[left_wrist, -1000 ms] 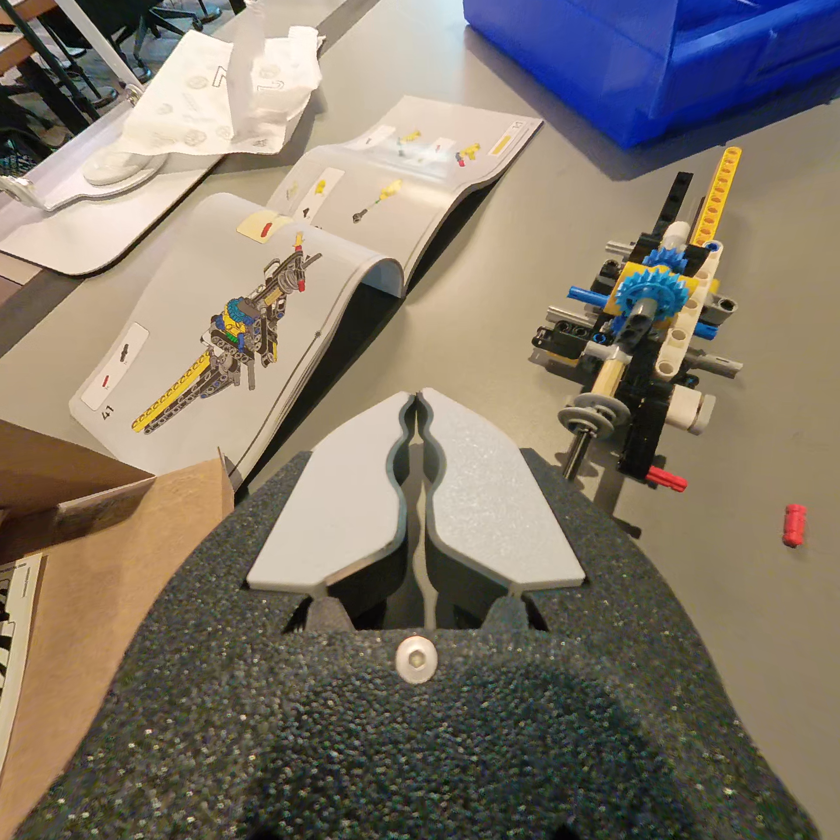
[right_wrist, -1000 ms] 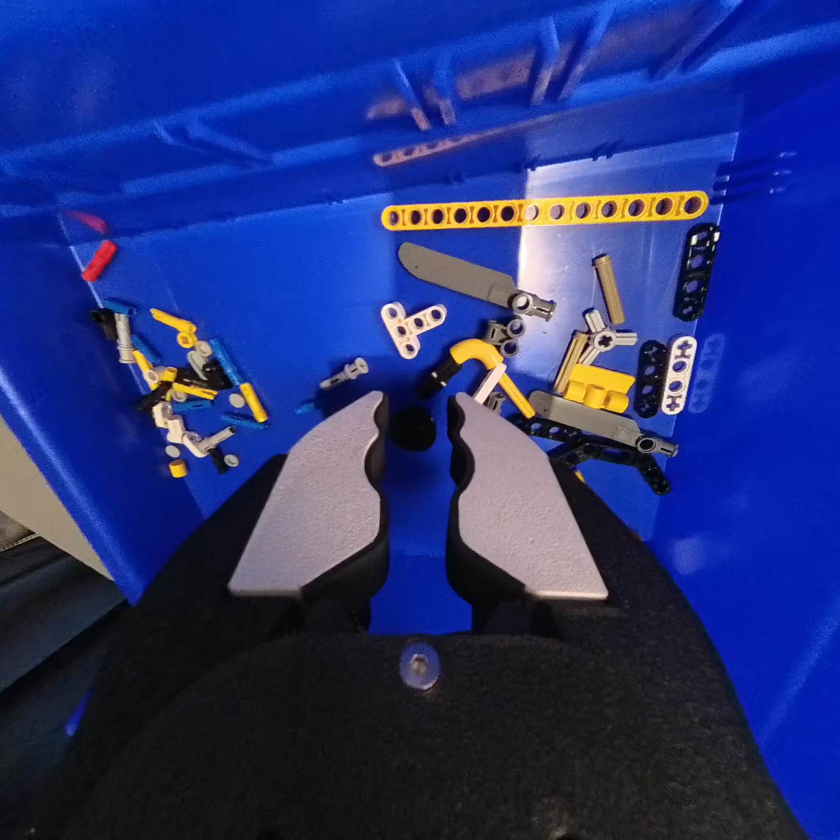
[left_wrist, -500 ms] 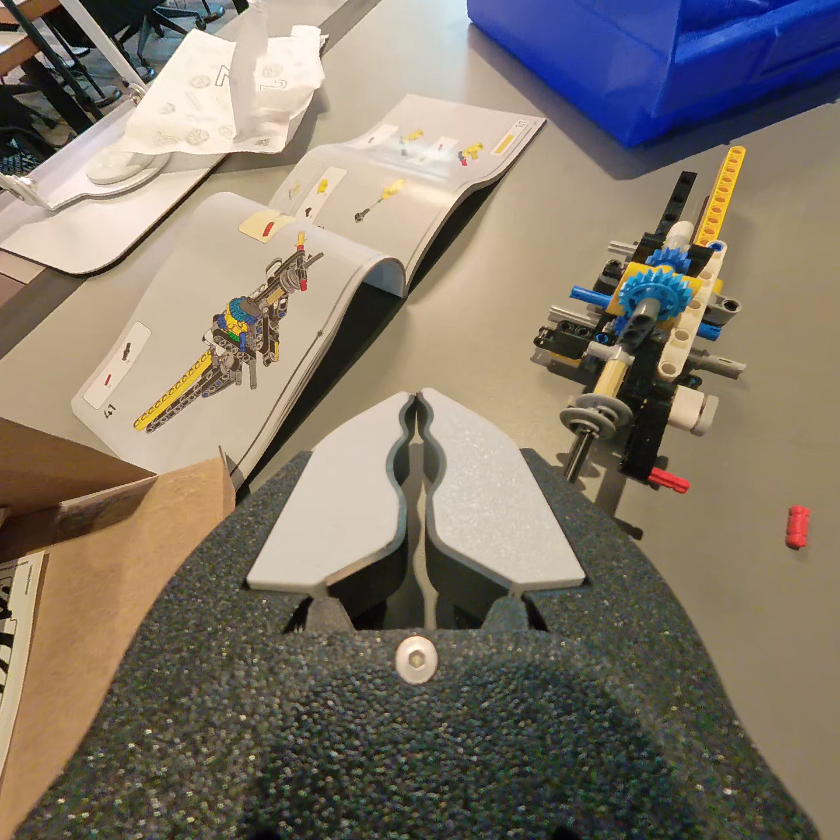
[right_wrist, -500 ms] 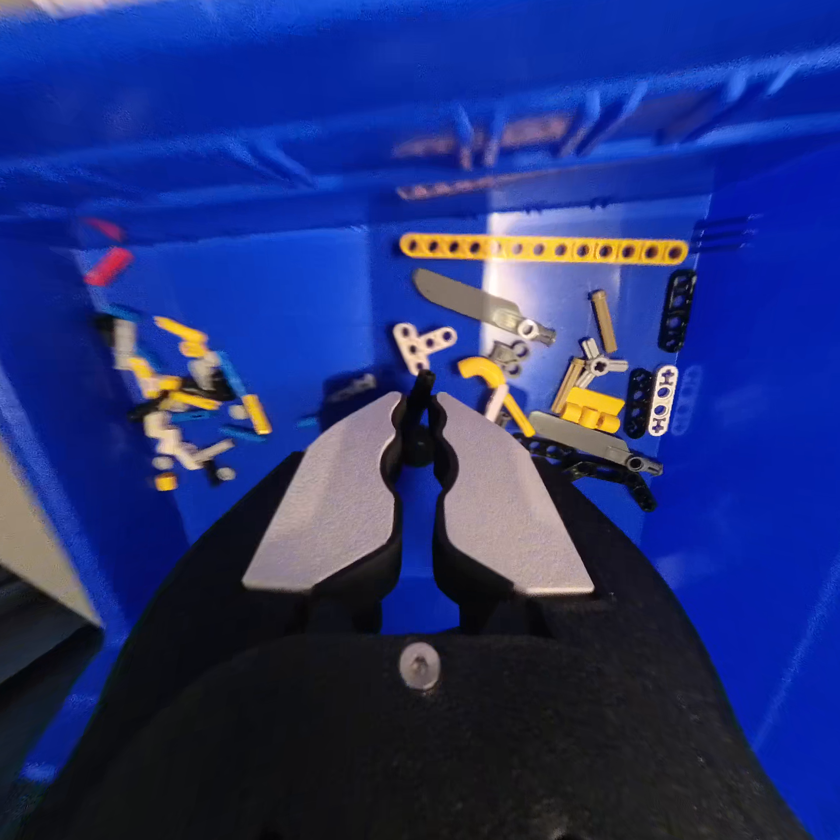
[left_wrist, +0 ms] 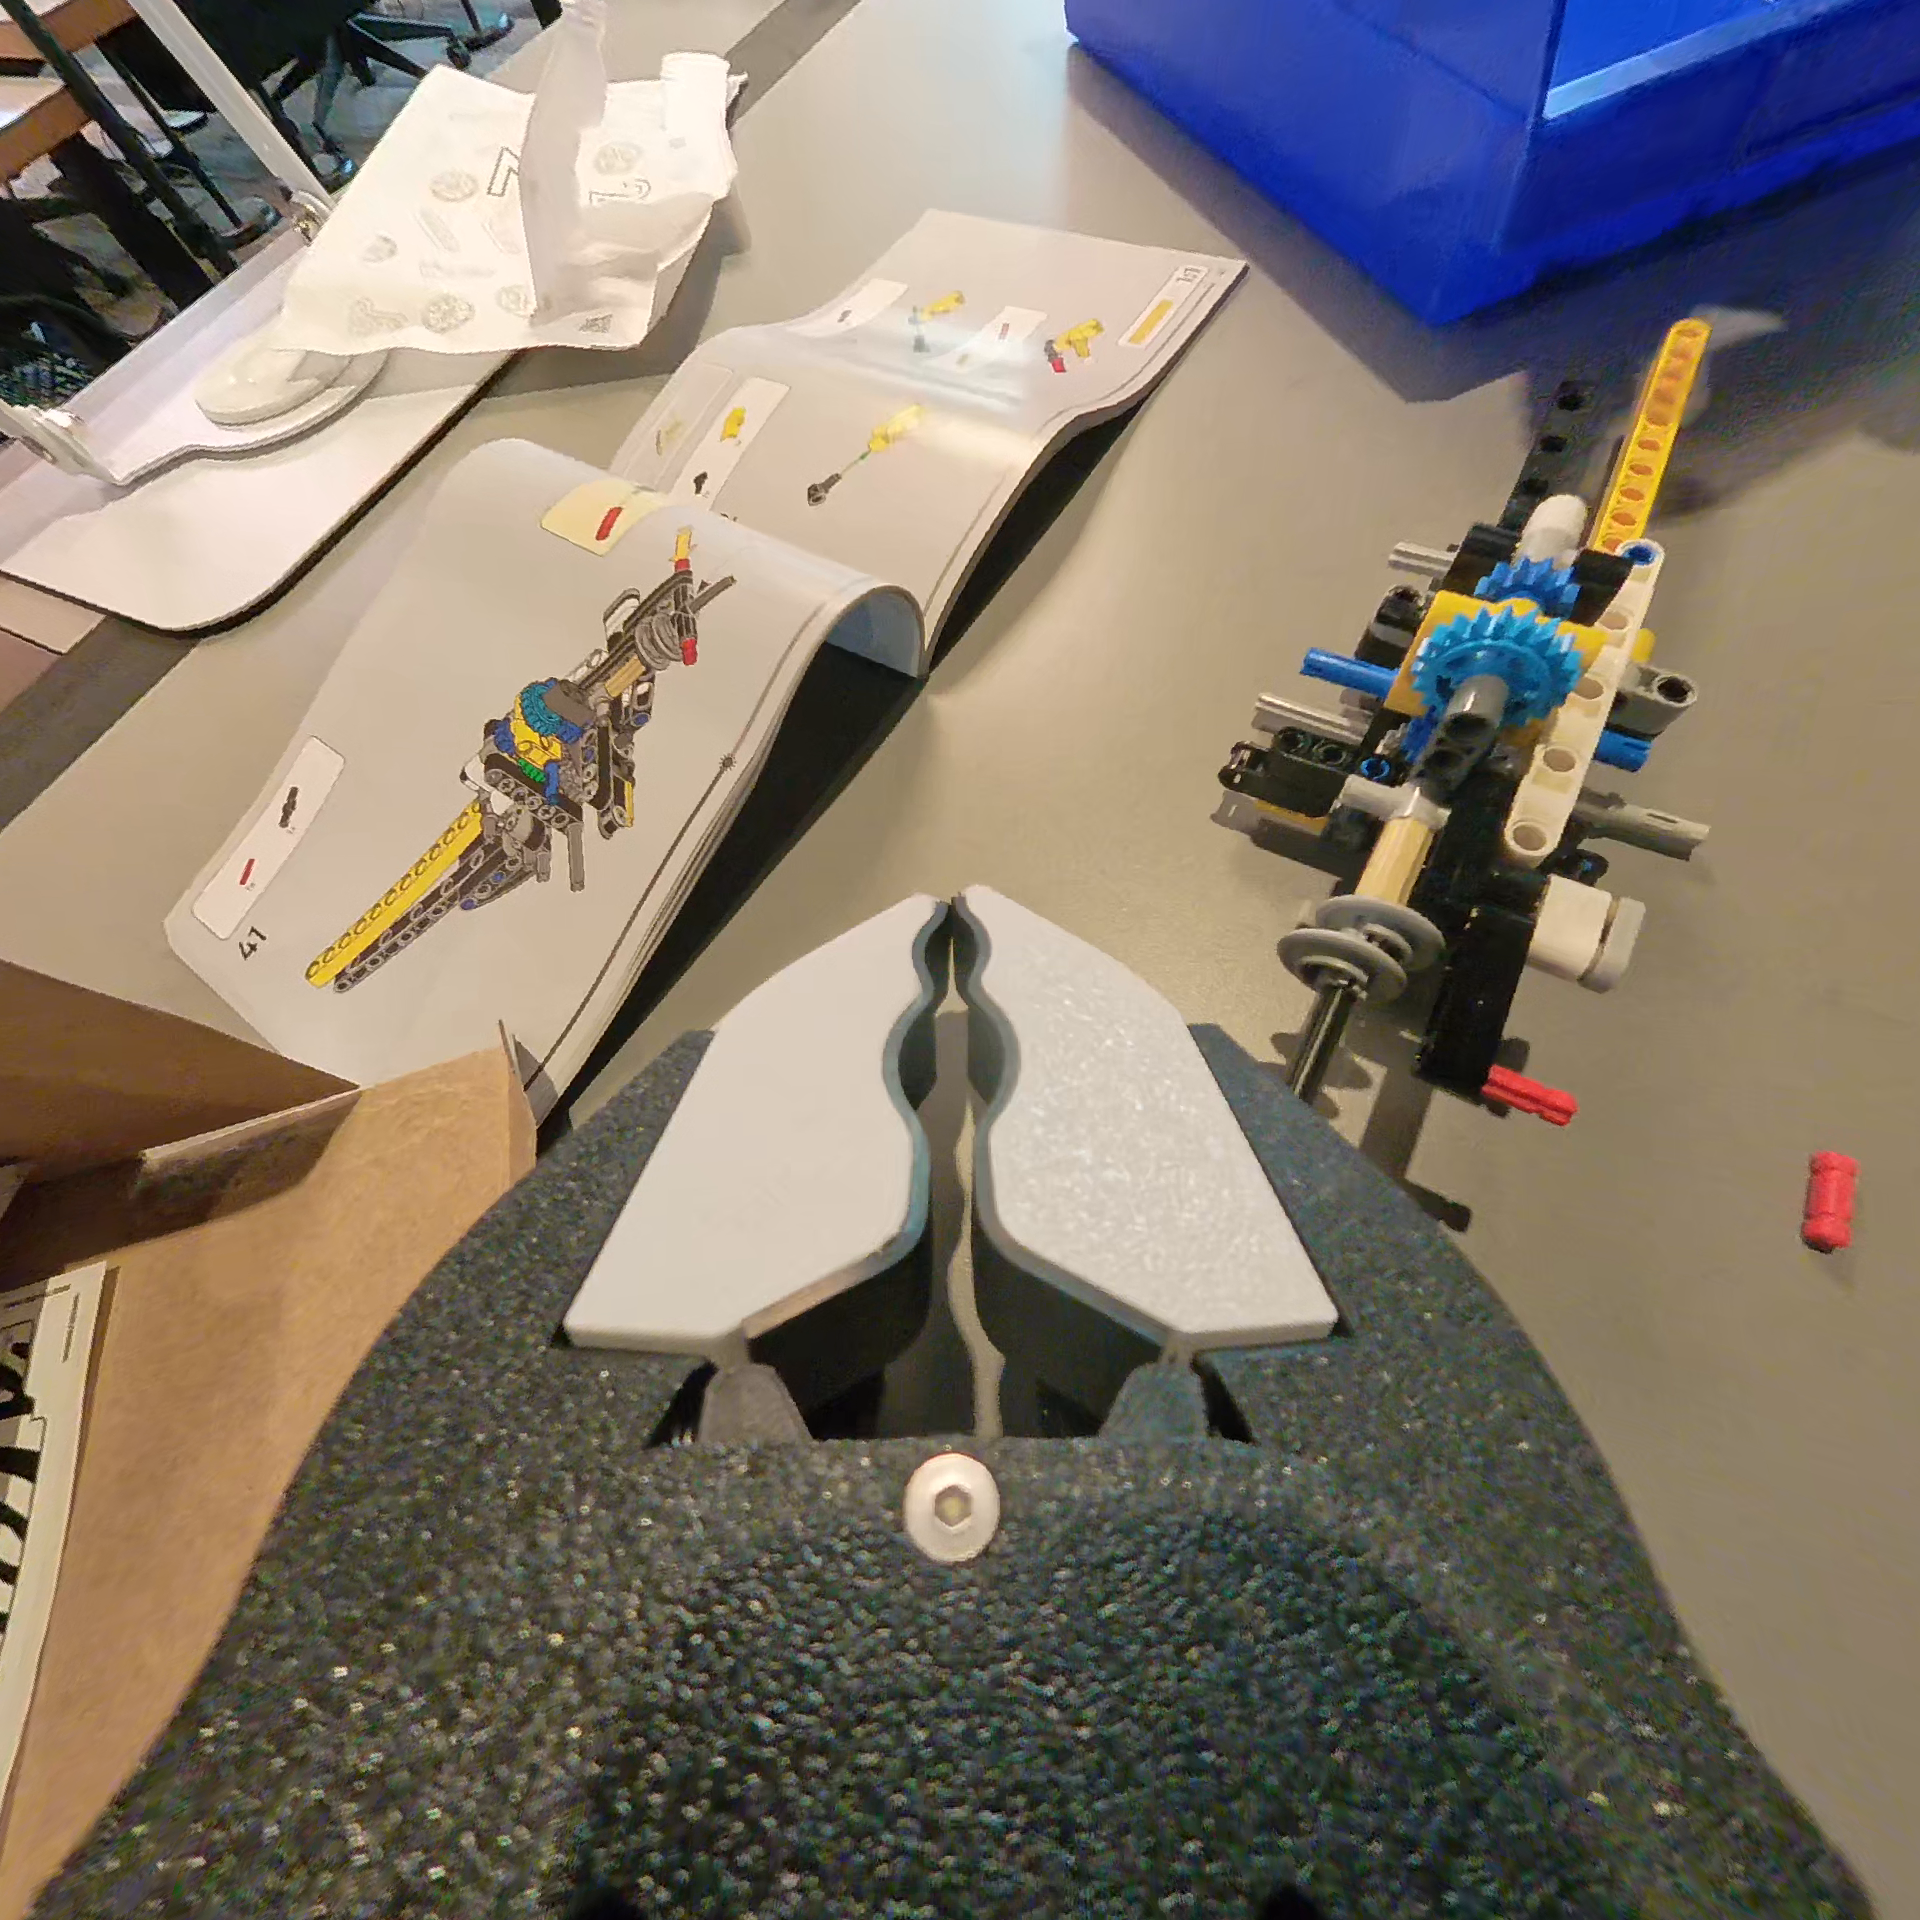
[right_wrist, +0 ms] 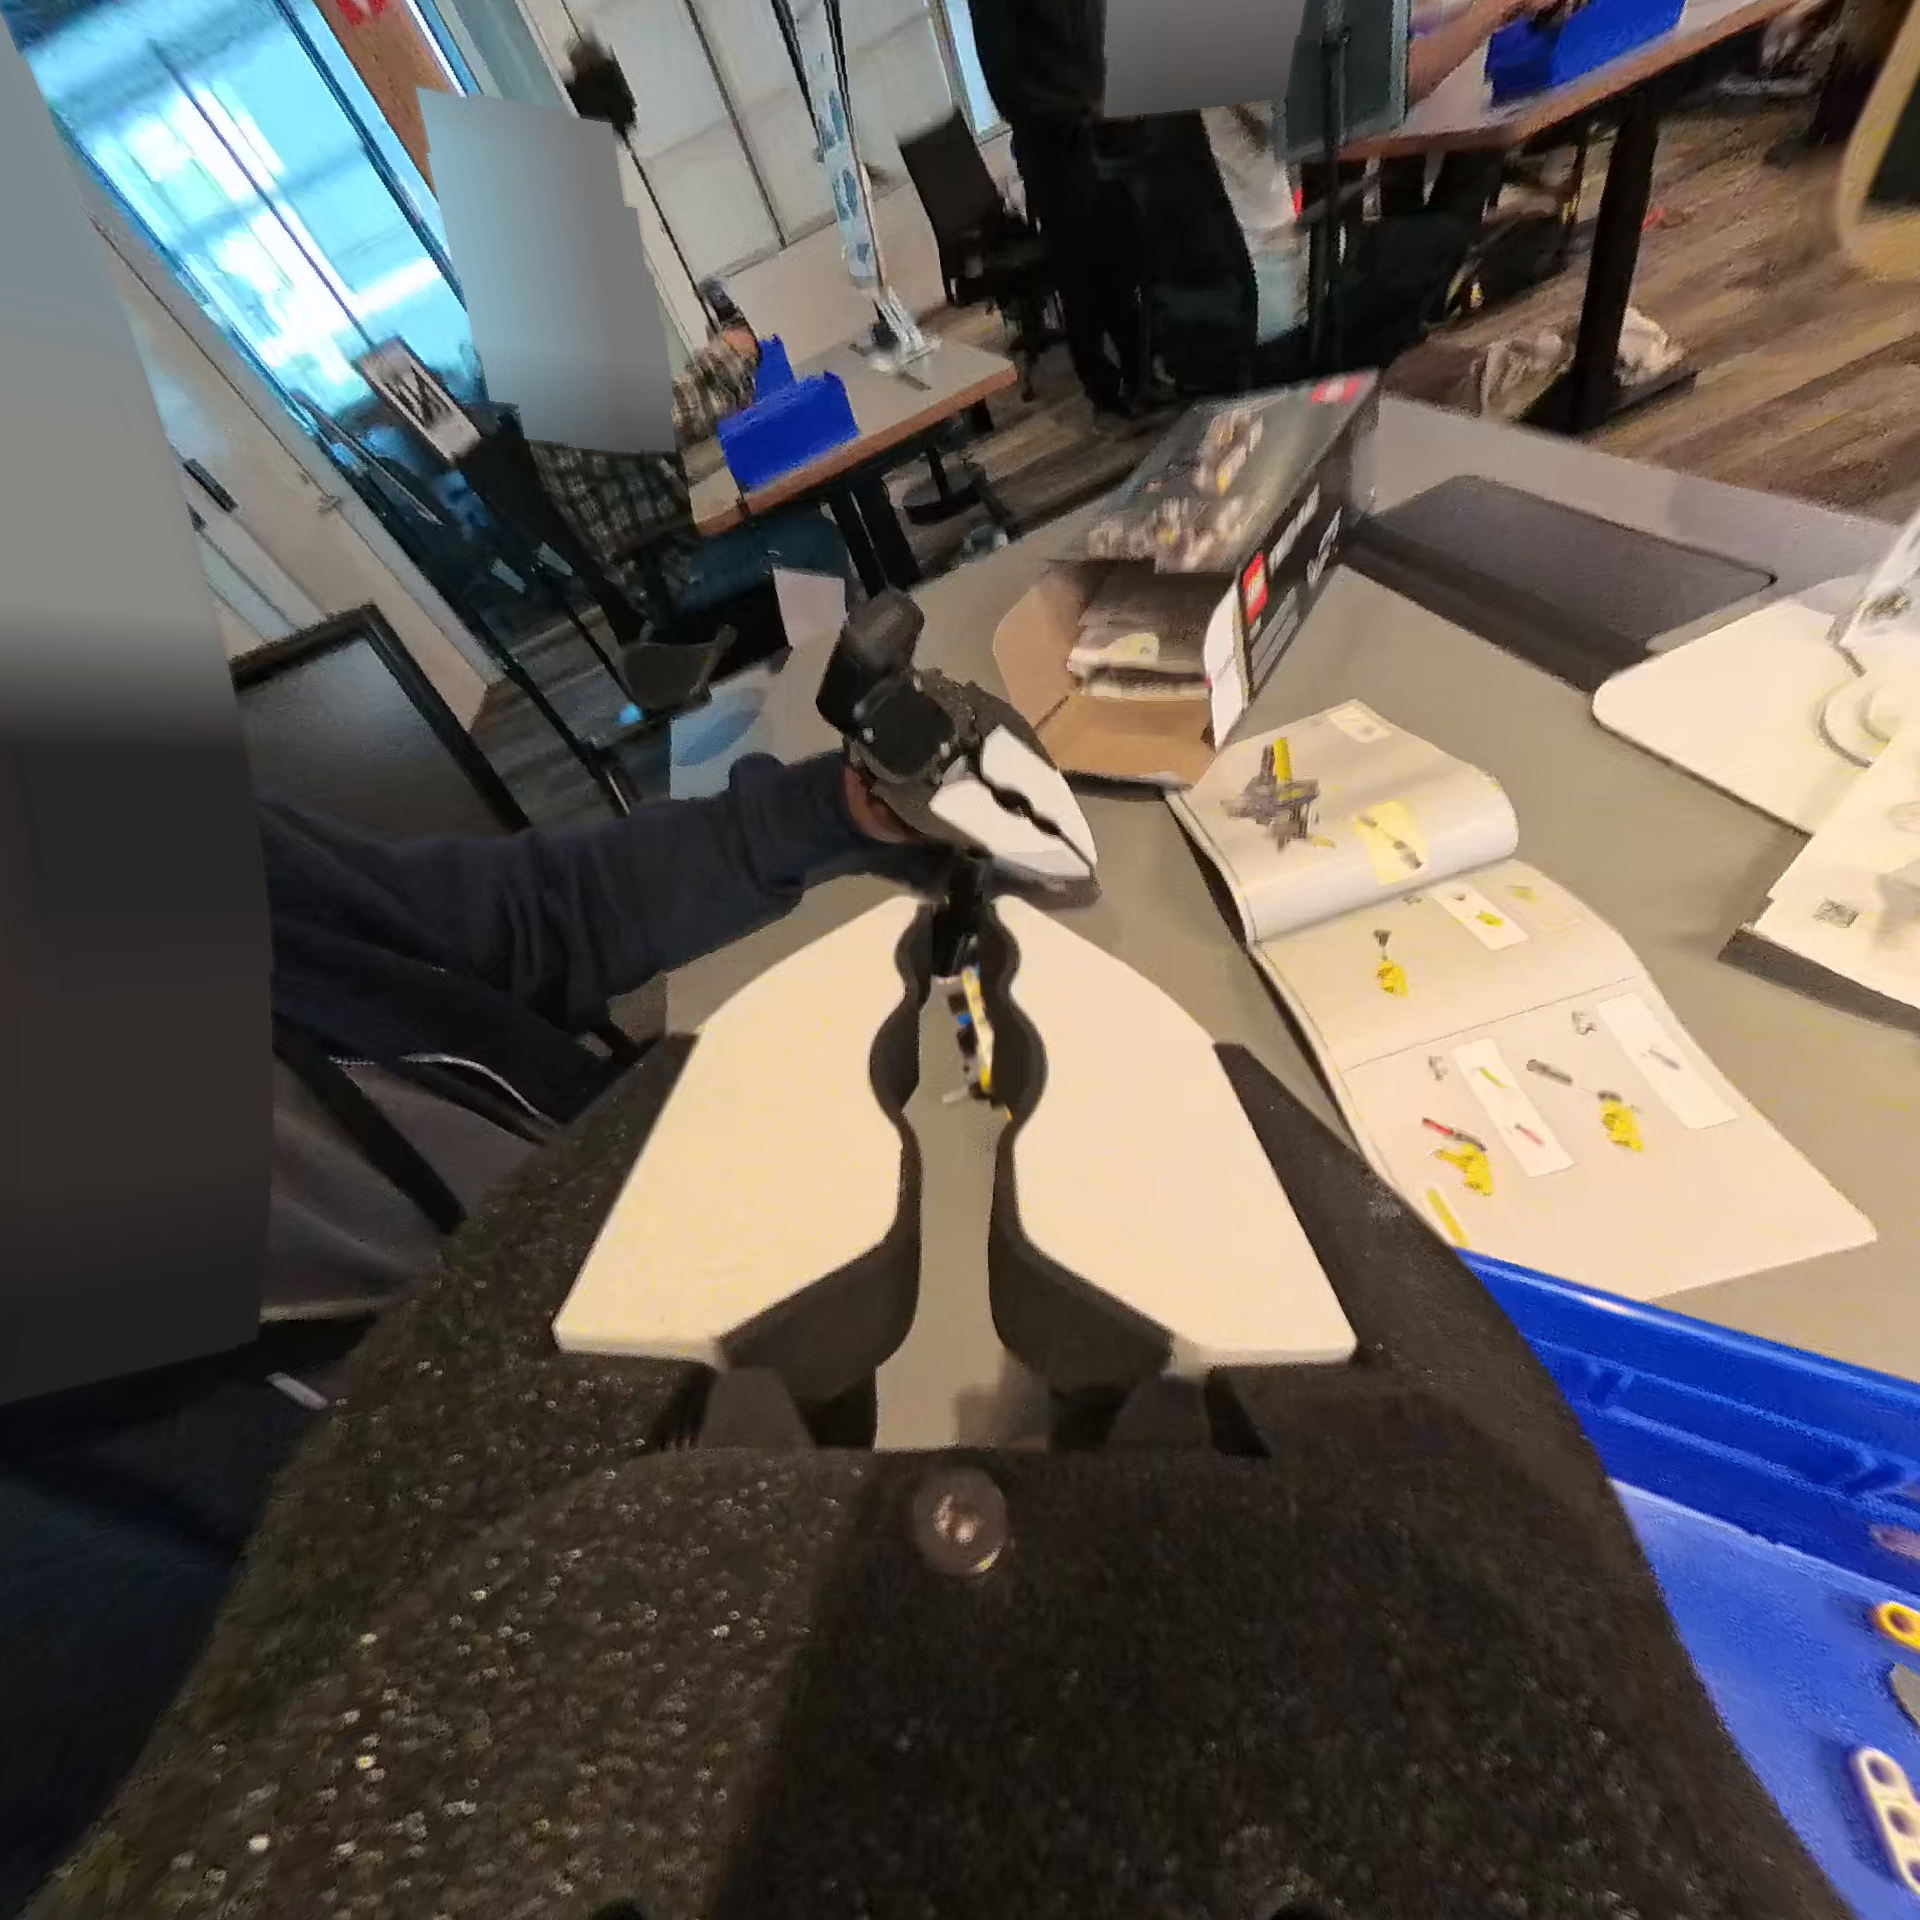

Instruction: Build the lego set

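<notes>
The partly built lego model (left_wrist: 1496,748), black, yellow and white with a blue gear, lies on the grey table to the right of my left gripper (left_wrist: 951,906). That gripper is shut and empty, hovering between the booklet and the model. A loose red pin (left_wrist: 1829,1200) lies near the model's near end. My right gripper (right_wrist: 958,914) is shut on a small black piece (right_wrist: 961,883) that sticks out past the tips. A sliver of the model (right_wrist: 974,1029) shows through its finger gap. The left gripper also shows in the right wrist view (right_wrist: 1023,805), held by a dark-sleeved hand.
An open instruction booklet (left_wrist: 623,727) (right_wrist: 1455,987) lies left of the model. The blue parts bin (left_wrist: 1507,135) (right_wrist: 1714,1455) stands behind the model, under my right gripper's right side. A cardboard flap (left_wrist: 208,1299), the set's box (right_wrist: 1226,582) and white paper bags (left_wrist: 499,229) lie around. One gripper's finger ends stand about 30 cm off the other's. From my left tips it is roughly 15 cm to the loose red pin (left_wrist: 1829,1200); from my right, 30 cm.
My right gripper closed on the small black piece in the blue bin, lifted out and swung over the table towards the model. My left gripper has stayed shut and almost still.
</notes>
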### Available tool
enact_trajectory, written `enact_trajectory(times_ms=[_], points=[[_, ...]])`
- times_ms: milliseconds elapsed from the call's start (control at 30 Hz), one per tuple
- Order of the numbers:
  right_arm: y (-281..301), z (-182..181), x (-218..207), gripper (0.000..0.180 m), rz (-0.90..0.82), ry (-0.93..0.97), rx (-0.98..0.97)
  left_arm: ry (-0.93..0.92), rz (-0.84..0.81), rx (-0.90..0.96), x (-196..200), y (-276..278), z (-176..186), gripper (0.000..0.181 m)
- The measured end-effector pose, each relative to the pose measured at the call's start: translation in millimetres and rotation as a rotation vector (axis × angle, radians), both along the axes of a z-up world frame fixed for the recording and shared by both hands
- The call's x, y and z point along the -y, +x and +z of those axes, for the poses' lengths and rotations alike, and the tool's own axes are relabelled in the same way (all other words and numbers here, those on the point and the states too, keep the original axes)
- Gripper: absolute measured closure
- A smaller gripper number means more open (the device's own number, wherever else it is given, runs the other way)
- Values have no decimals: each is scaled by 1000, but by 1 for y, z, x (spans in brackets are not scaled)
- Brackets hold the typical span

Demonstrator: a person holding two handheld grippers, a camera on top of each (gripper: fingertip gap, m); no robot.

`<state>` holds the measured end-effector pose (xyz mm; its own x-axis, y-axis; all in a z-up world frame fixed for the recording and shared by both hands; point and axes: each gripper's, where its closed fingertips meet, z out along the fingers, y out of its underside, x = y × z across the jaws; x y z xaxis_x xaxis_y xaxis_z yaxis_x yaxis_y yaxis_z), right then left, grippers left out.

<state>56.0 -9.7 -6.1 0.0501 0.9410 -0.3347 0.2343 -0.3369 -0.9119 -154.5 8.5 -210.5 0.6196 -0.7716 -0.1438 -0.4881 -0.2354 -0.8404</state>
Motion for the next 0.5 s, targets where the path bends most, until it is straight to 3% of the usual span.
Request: enact_trajectory(times_ms=[67, 267, 367, 500], points=[[-16, -29, 16, 171, 51, 26, 142, -1, -2, -3, 0, 0, 0, 181], [-61, -164, 81, 171, 293, 262, 671, -2, -5, -2, 1, 1, 0, 181], [-76, -204, 99, 171, 370, 253, 755, -2, -6, 2, 1, 1, 0, 181], [-86, -230, 103, 169, 377, 239, 784, -4, -8, 9, 1, 1, 1, 181]])
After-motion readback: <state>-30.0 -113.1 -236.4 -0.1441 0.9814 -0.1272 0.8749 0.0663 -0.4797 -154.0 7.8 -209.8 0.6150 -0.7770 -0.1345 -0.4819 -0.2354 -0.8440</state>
